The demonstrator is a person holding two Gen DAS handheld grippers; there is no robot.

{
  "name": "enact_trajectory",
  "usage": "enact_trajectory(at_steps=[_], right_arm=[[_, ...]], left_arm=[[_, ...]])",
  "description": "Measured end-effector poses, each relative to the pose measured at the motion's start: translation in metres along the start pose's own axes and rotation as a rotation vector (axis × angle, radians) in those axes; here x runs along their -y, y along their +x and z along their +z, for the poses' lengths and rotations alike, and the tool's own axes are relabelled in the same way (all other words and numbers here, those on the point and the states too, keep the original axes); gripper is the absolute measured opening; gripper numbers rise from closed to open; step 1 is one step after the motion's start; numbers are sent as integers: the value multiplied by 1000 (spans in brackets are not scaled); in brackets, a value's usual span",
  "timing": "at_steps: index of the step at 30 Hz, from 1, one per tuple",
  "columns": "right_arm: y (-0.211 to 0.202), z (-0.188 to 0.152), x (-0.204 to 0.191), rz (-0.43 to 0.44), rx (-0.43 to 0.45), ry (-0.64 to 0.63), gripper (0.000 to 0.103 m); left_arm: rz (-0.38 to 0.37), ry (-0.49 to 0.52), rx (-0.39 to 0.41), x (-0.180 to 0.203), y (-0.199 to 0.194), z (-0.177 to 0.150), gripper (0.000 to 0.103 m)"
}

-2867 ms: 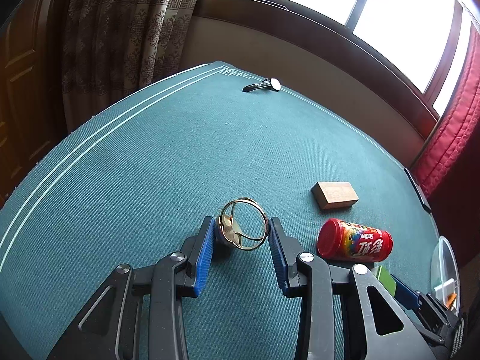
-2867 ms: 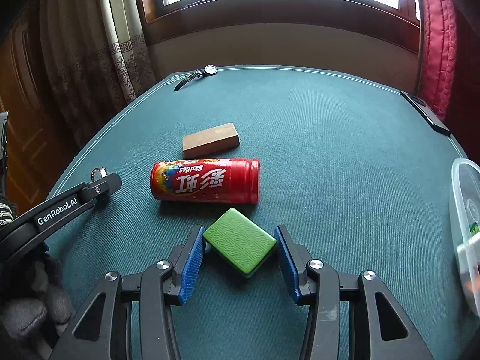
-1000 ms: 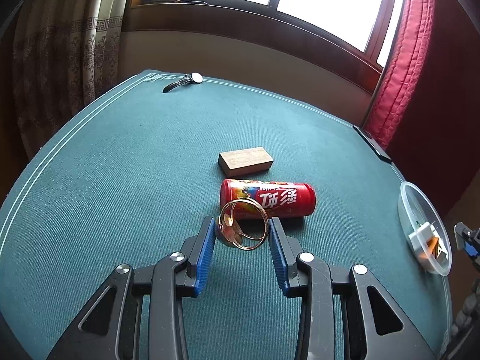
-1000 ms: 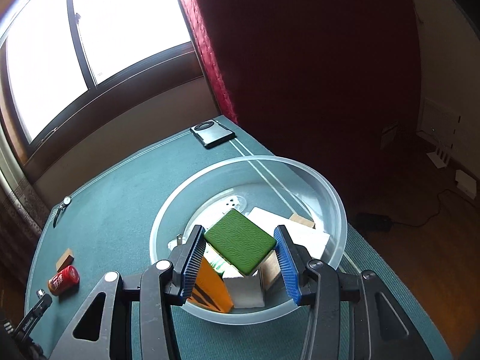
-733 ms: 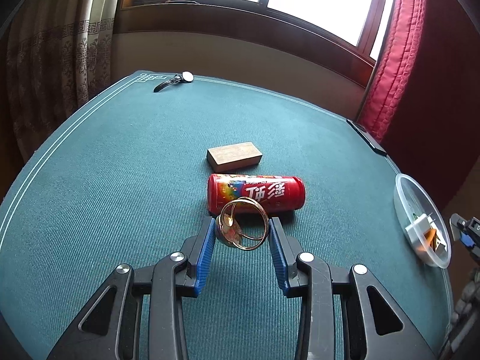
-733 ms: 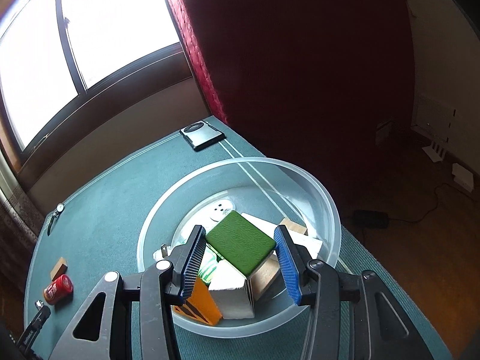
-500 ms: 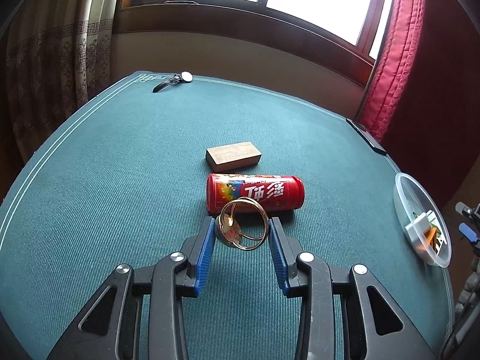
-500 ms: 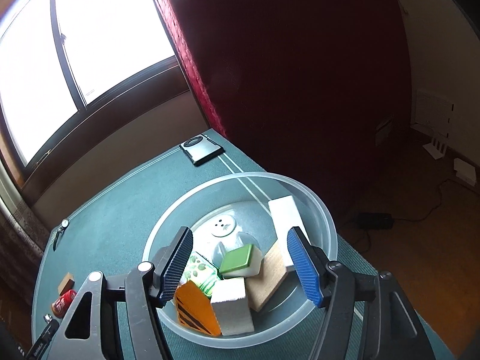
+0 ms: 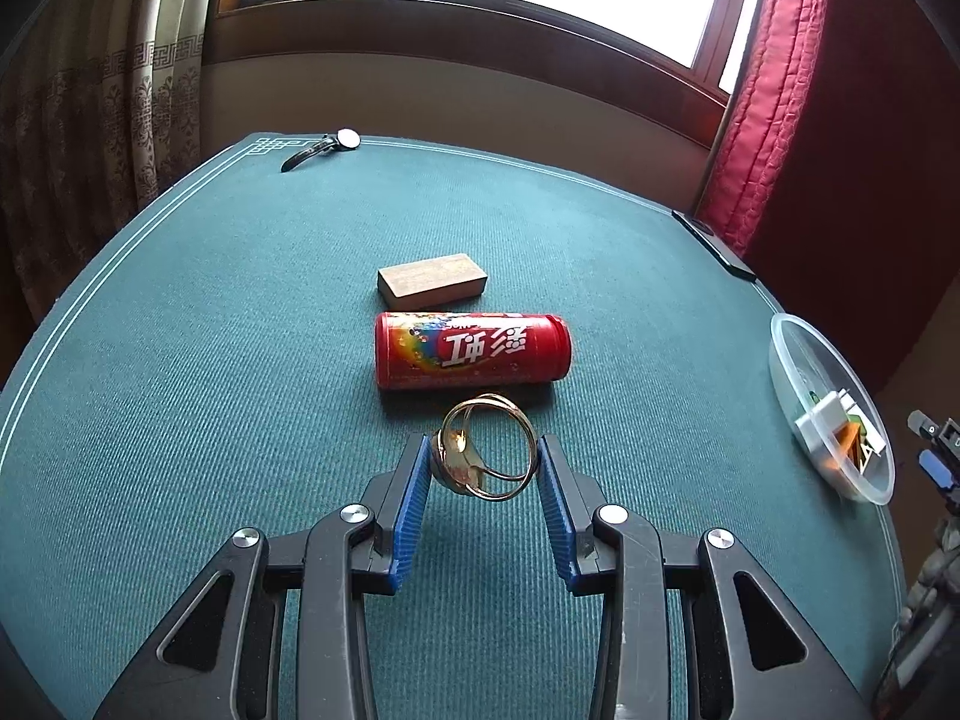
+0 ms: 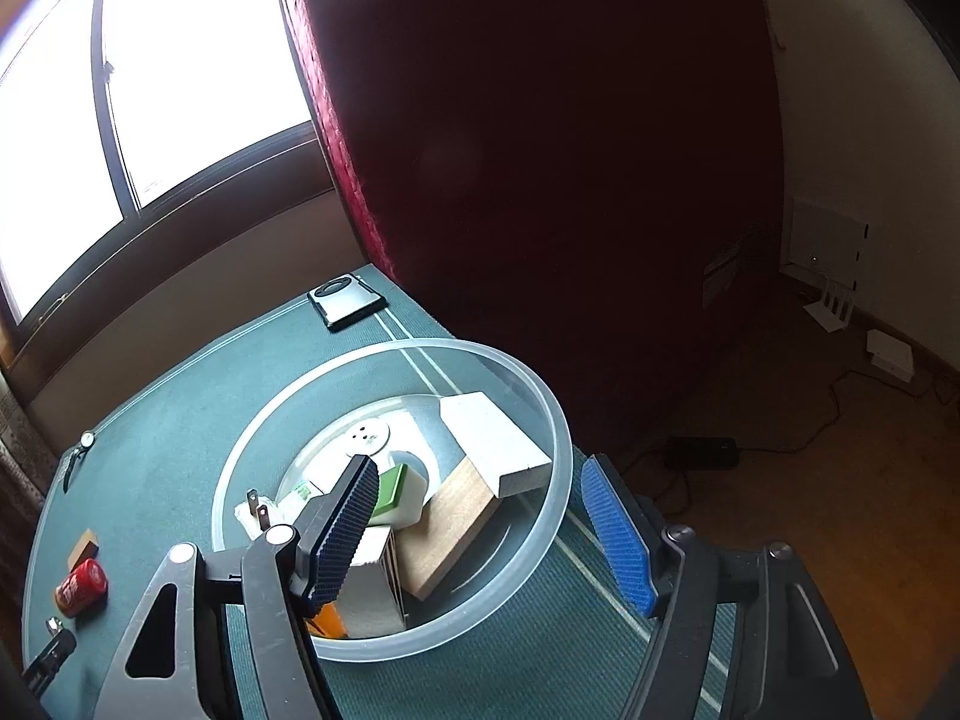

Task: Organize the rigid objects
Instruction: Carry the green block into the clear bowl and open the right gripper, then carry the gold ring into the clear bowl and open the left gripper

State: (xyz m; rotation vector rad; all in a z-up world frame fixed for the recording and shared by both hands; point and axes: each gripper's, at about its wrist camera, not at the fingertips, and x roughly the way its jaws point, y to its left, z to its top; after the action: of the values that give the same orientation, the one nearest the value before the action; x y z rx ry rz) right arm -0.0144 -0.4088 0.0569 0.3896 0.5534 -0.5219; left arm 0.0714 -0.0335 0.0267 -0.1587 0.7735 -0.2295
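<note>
My left gripper (image 9: 483, 468) is shut on a gold ring-shaped ornament (image 9: 487, 445) and holds it above the green table, just in front of a red can (image 9: 472, 350) lying on its side. A wooden block (image 9: 432, 279) lies behind the can. My right gripper (image 10: 480, 516) is open and empty above the clear plastic bowl (image 10: 540, 414) at the table's right edge. The green block (image 10: 393, 486) lies in the bowl among white, wooden and orange pieces. The bowl also shows in the left wrist view (image 9: 786, 348).
A wristwatch (image 9: 324, 147) lies at the far left corner of the table. A dark flat device (image 10: 348, 300) lies at the far right edge near the red curtain (image 9: 774, 90). The floor drops away right of the bowl.
My right gripper carried the green block over the bowl, opened, and the block dropped in among the other pieces. My left gripper swung toward the can, still holding the ring ornament.
</note>
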Motion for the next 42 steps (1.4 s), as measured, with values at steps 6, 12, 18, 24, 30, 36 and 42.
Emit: enact_trajectory(at_steps=[6,12,18,24,30,36,42], right_arm=[[-4,-7,8,-26,27,-22,79],[-4,-14,14,-27,33,-28,82],[-3,-29,11,-7,16,-89,82],[-12,-31,15,32,47,-78,83],[-11,-32,18,81,38,-62,83],[-4,-31,25,113,13,-26,84],[-8,-32,23,125,29,-36,84]], left_arm=[[-15,38,2,20,-7,2,37],[-40,104,1,54,-9,6,37],[-83,166,-11,93,-5,12,37],[-138,196,-30,130,3,25,37],[-171,240,-36,171,15,37,37],[-207,324,-38,213,26,36,37],[-248,359,-74,241,43,35,37]])
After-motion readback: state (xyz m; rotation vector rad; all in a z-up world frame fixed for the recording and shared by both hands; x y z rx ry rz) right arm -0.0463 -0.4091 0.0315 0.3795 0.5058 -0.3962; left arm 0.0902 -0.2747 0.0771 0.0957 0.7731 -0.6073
